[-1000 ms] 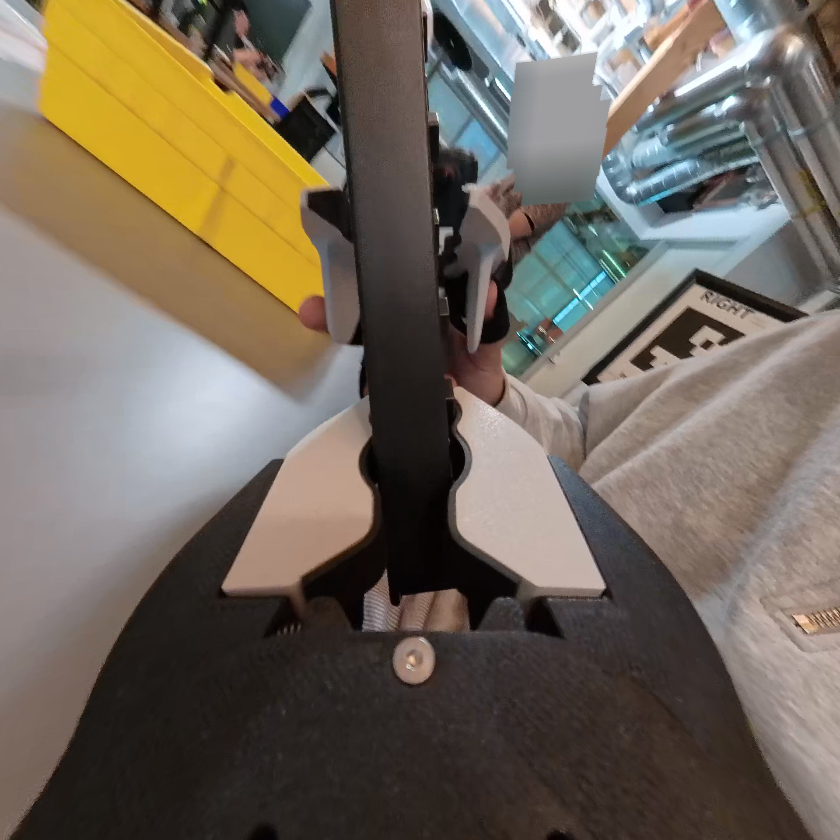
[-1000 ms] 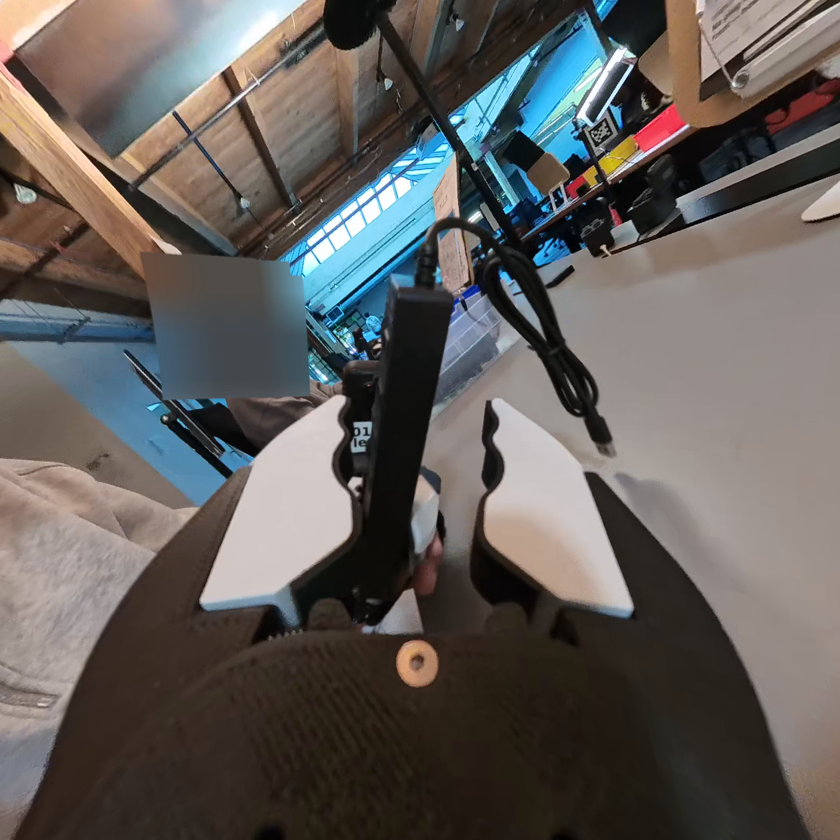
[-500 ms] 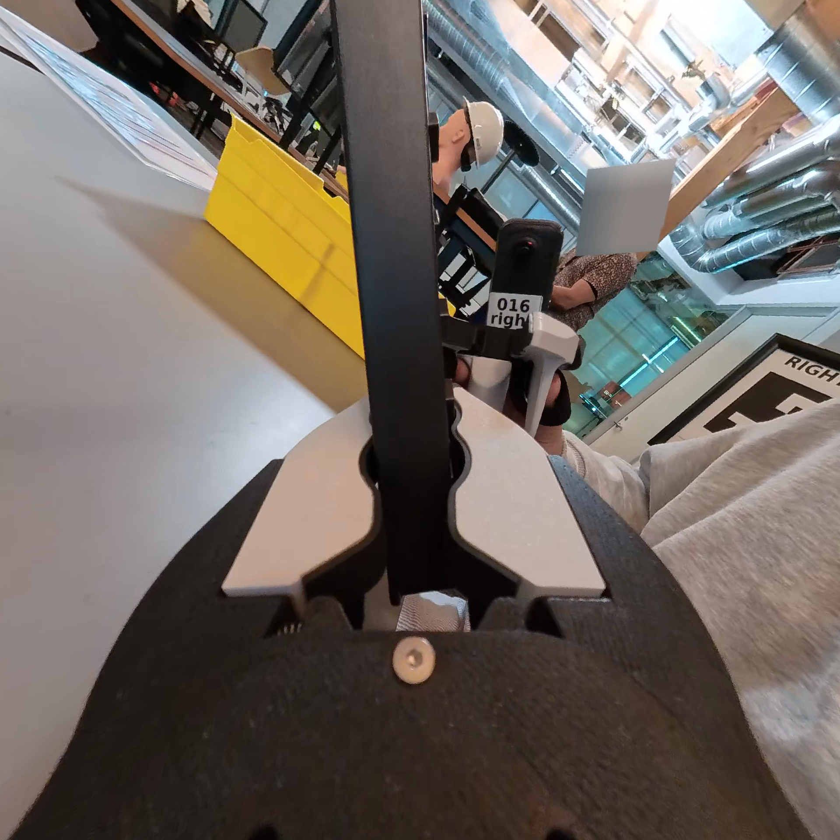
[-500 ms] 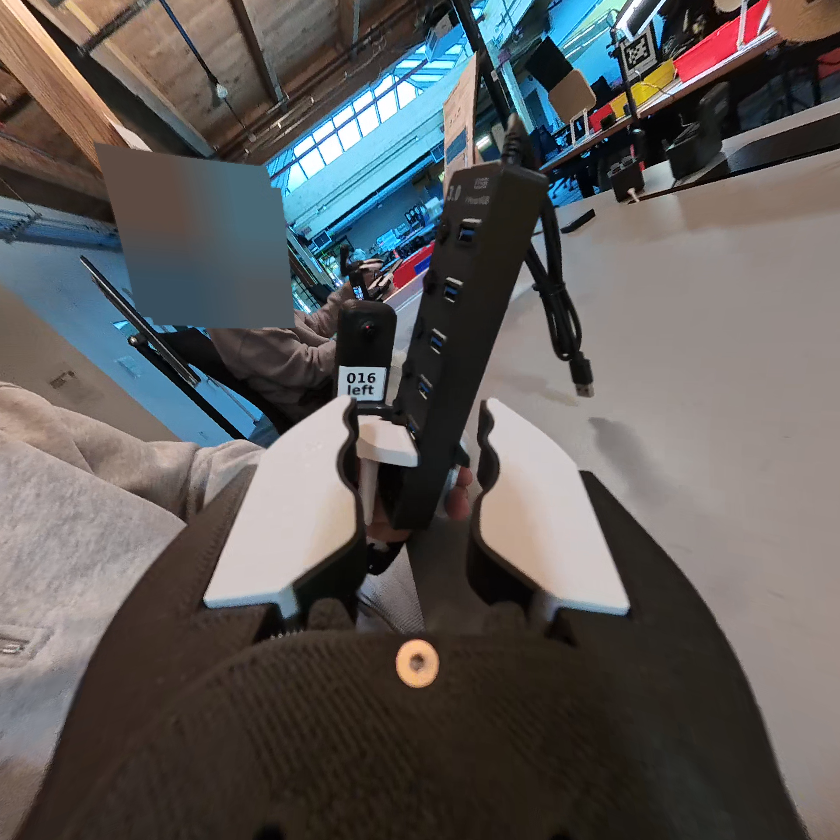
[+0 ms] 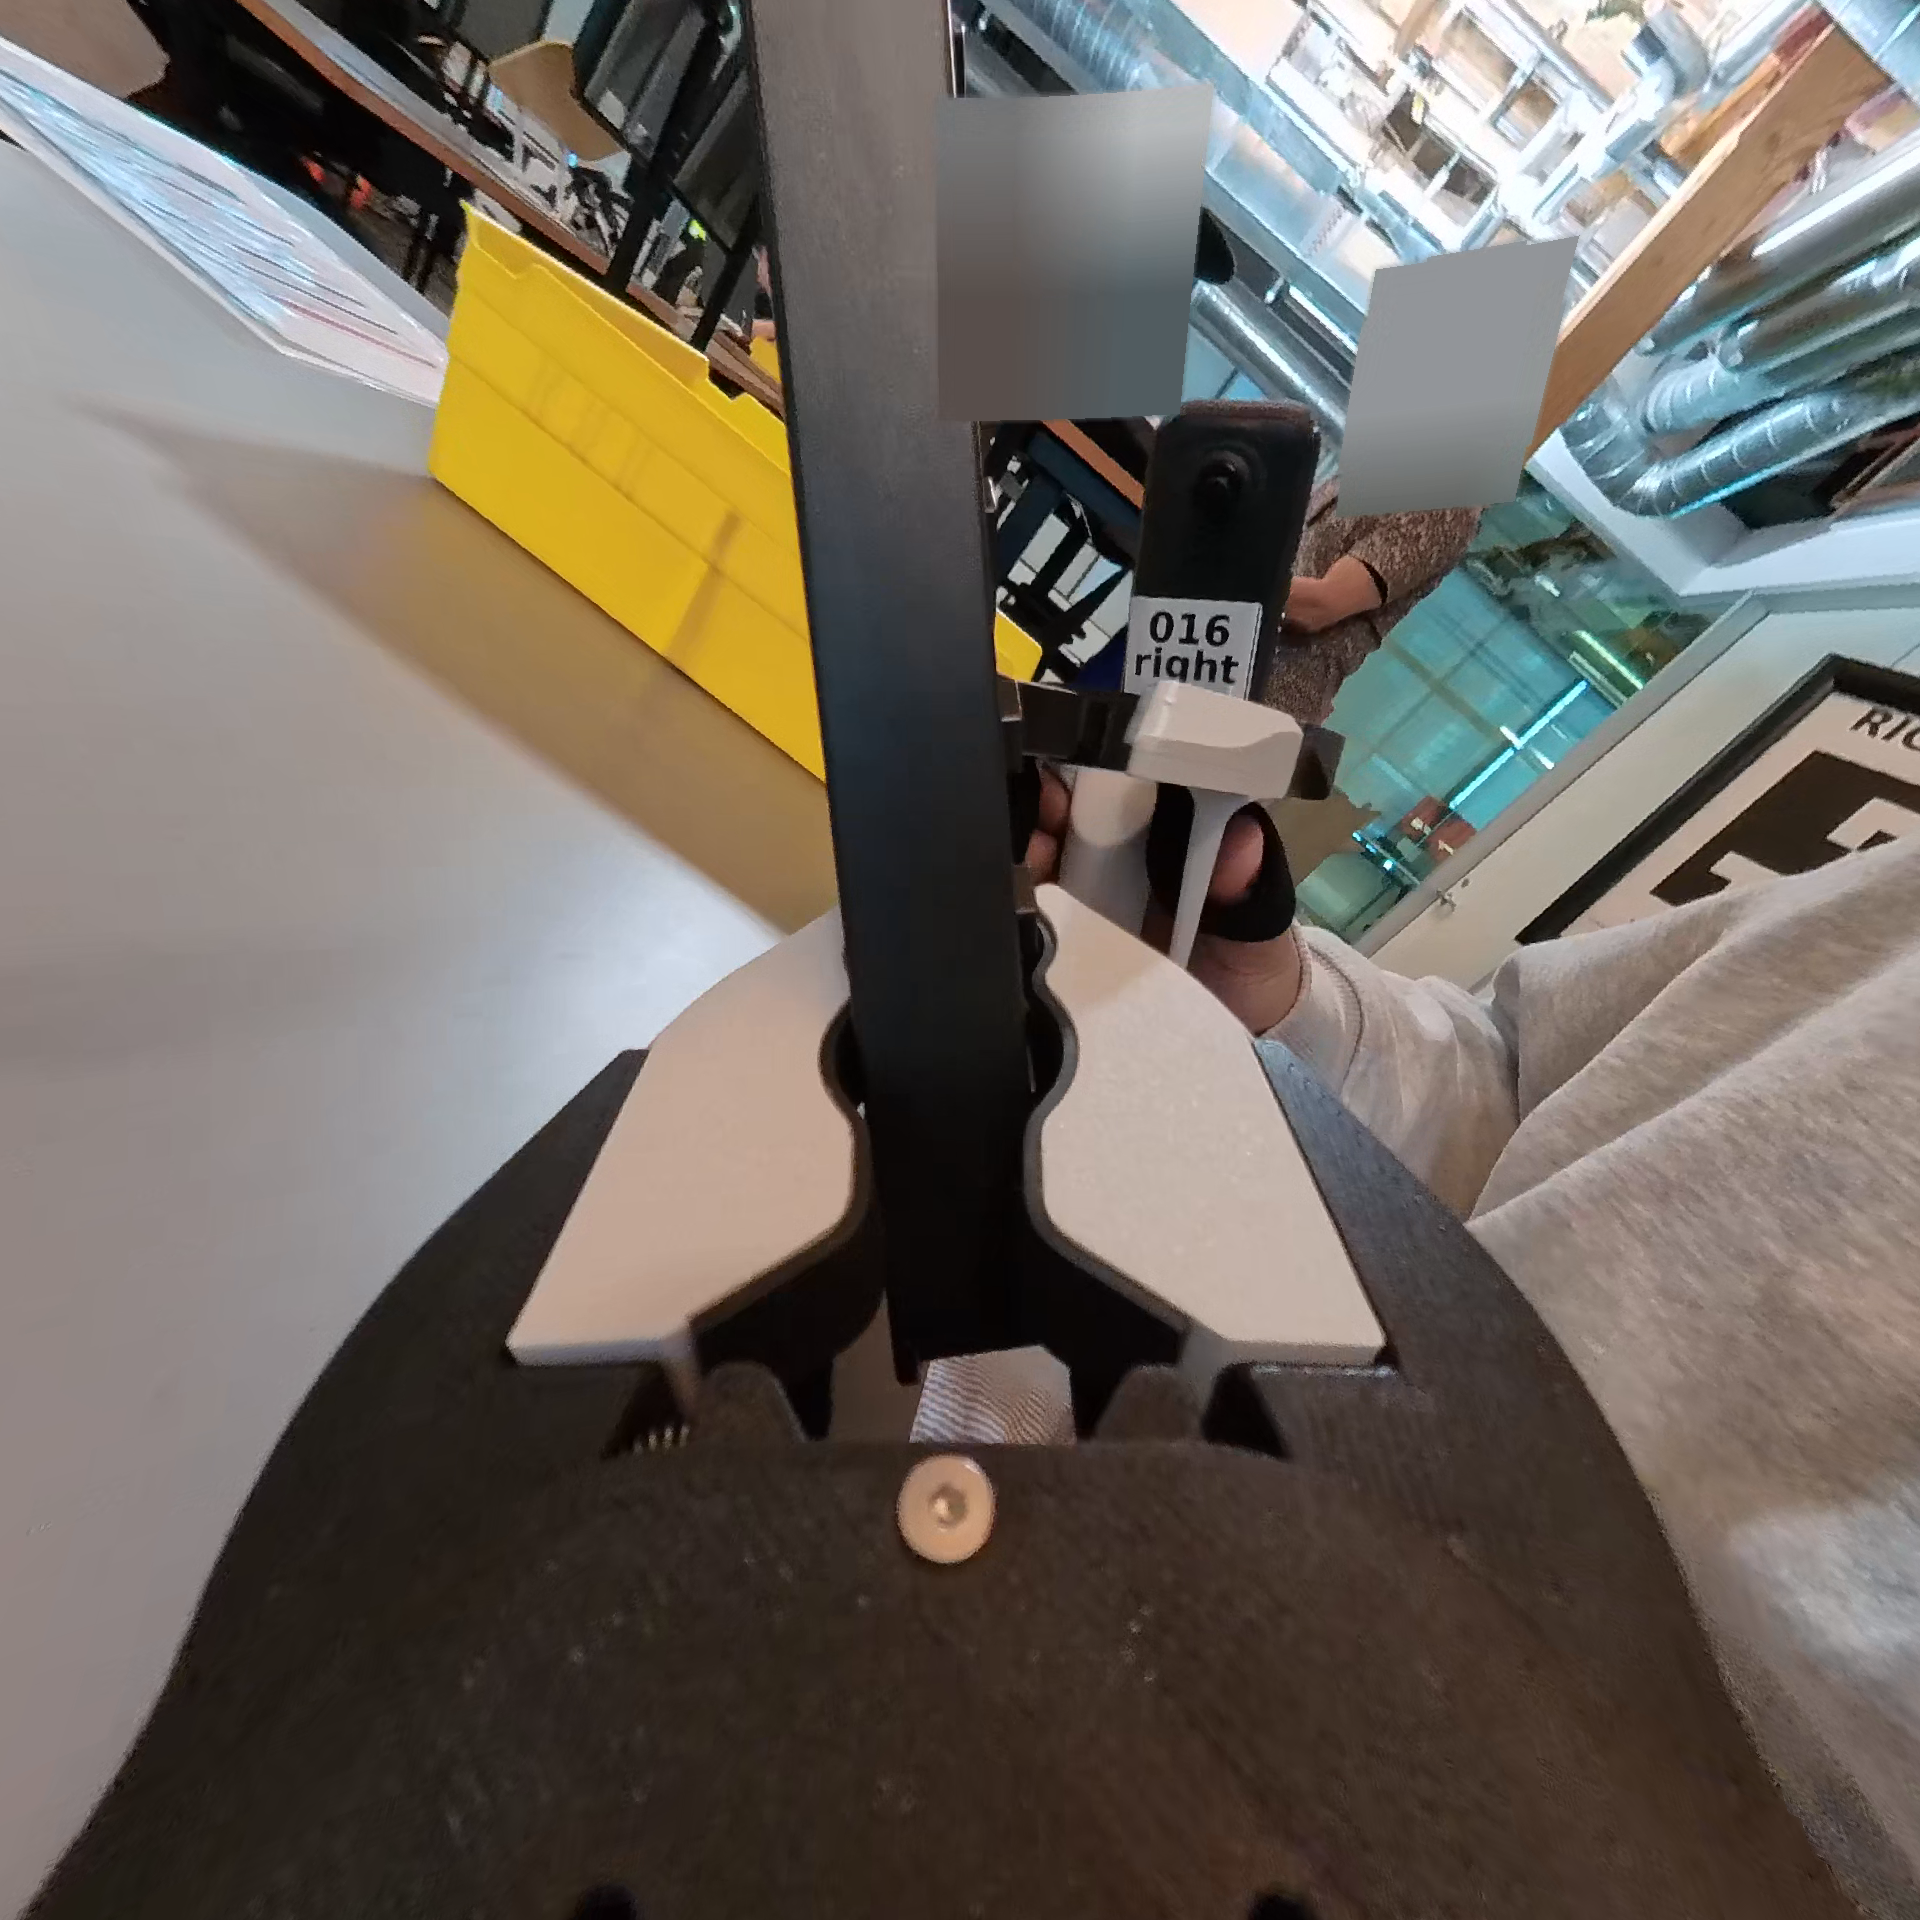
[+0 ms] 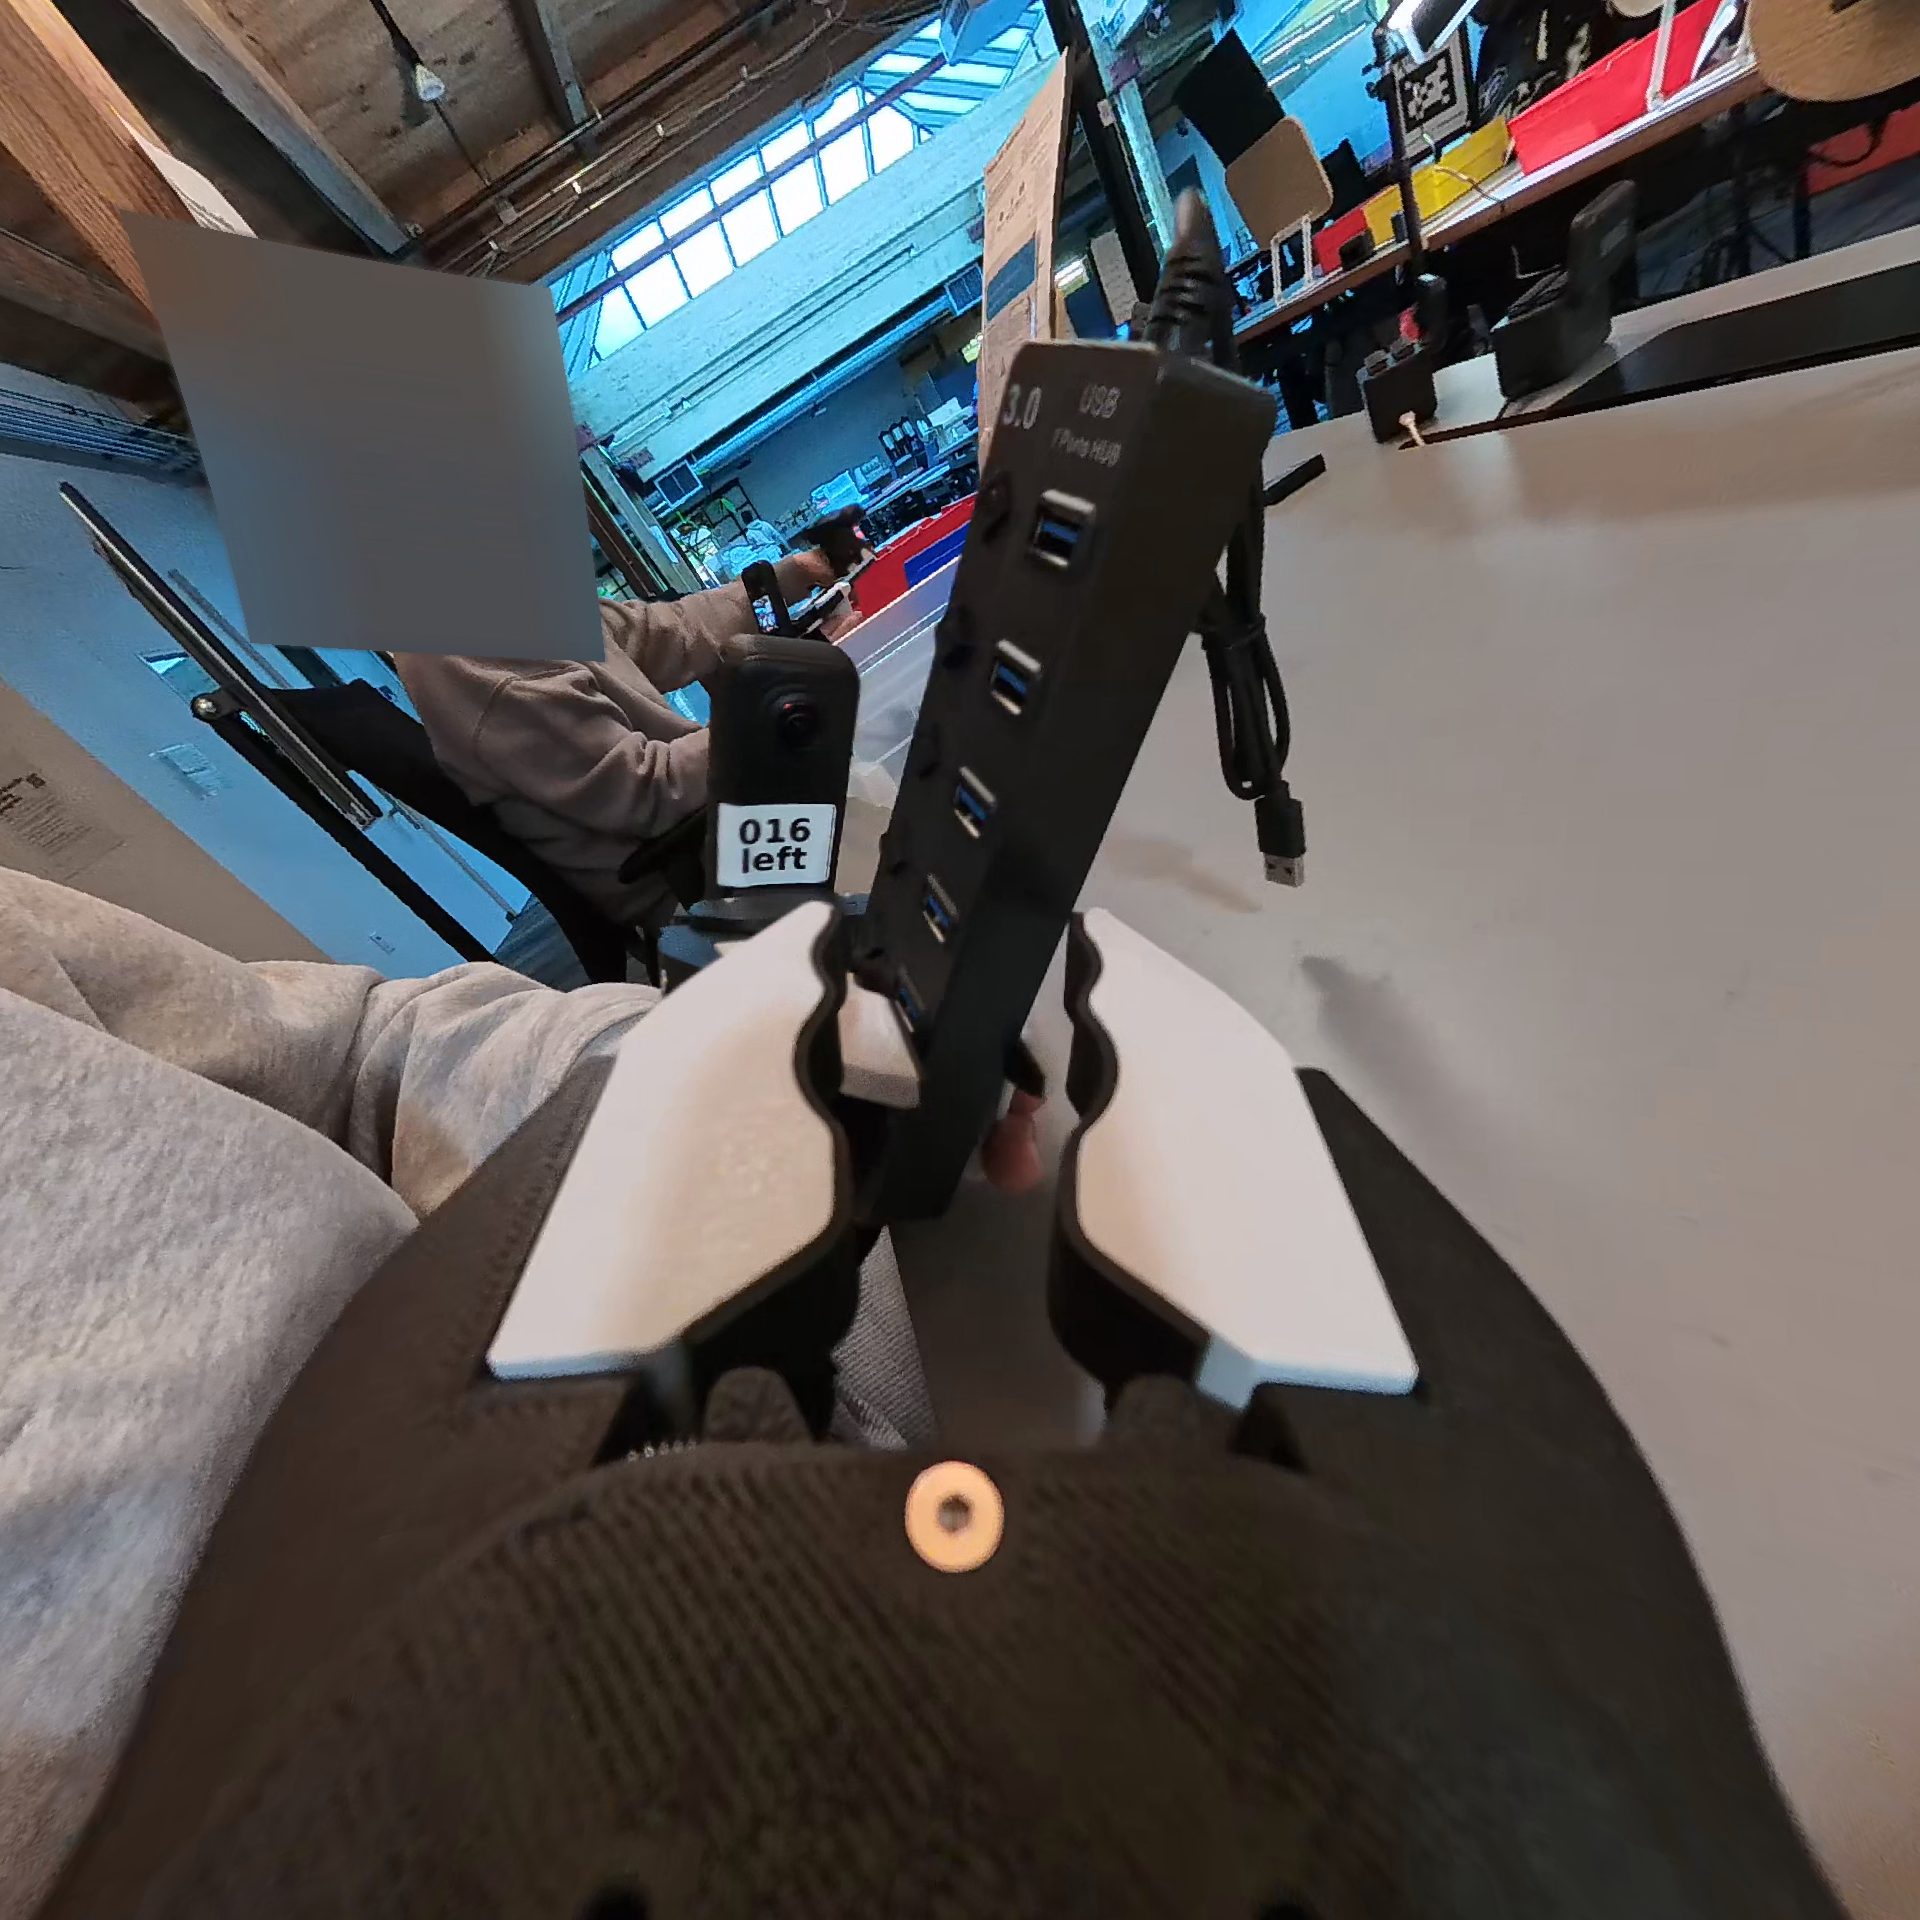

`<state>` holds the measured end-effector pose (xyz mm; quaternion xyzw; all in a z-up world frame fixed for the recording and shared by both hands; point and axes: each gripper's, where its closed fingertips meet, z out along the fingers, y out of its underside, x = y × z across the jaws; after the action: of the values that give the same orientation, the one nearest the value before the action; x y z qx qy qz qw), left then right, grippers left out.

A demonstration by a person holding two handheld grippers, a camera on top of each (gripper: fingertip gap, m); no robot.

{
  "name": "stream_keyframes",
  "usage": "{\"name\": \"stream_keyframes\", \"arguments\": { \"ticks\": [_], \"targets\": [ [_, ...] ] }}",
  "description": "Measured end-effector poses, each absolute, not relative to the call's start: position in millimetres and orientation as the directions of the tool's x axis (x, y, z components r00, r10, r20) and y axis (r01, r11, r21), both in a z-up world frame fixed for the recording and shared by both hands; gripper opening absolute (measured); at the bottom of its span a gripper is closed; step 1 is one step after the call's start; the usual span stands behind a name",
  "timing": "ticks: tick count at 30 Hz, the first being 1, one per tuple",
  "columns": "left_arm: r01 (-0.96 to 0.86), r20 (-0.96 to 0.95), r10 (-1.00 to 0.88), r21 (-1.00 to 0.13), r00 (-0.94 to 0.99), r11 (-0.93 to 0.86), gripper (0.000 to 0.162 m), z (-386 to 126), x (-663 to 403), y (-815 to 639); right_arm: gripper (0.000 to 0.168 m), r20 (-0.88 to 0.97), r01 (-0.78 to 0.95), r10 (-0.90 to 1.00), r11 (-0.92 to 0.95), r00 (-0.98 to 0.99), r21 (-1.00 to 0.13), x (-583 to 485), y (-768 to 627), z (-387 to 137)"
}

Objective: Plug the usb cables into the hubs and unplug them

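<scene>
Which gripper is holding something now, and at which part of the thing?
The left gripper is shut on the black USB hub, gripping its lower end by the narrow sides. The right gripper is open and holds nothing.

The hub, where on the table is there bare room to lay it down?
Bare table lies right of the hanging cable plug. More lies left of the hub, before the yellow bin. Crowded: between the left gripper and the sleeve.
</scene>
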<state>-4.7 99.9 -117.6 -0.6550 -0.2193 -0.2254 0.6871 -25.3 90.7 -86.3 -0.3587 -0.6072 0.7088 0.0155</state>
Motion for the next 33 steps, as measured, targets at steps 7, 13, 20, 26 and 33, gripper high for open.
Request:
{"name": "stream_keyframes", "arguments": {
  "ticks": [7,13,20,26,33],
  "targets": [
    [0.541,0.541,-0.051,-0.841,0.84,-0.011,0.026,-119.4,8.6,104.8,0.033,-0.495,0.423,0.458,-0.256,-0.739,-0.869,-25.6,91.0,-88.1],
    [0.545,0.545,-0.068,-0.838,0.836,-0.016,0.027,-118.8,10.8,105.4,0.031,-0.508,0.434,0.449,-0.264,-0.735,-0.861,-25.6,91.5,-88.2],
    [0.542,0.542,-0.052,-0.84,0.839,-0.007,0.025,-119.1,9.2,106.5,0.03,-0.503,0.427,0.456,-0.266,-0.734,-0.864,-25.8,93.0,-87.1],
    [0.54,0.54,-0.043,-0.842,0.841,-0.01,0.026,-120.0,9.1,106.7,0.027,-0.52,0.415,0.465,-0.315,-0.717,-0.854,-29.1,102.0,-81.6],
    [0.537,0.537,-0.015,-0.844,0.844,-0.016,0.026,-122.5,7.3,107.5,0.026,-0.501,0.38,0.509,-0.328,-0.7,-0.865,-32.6,111.1,-78.7]
  ]
}}
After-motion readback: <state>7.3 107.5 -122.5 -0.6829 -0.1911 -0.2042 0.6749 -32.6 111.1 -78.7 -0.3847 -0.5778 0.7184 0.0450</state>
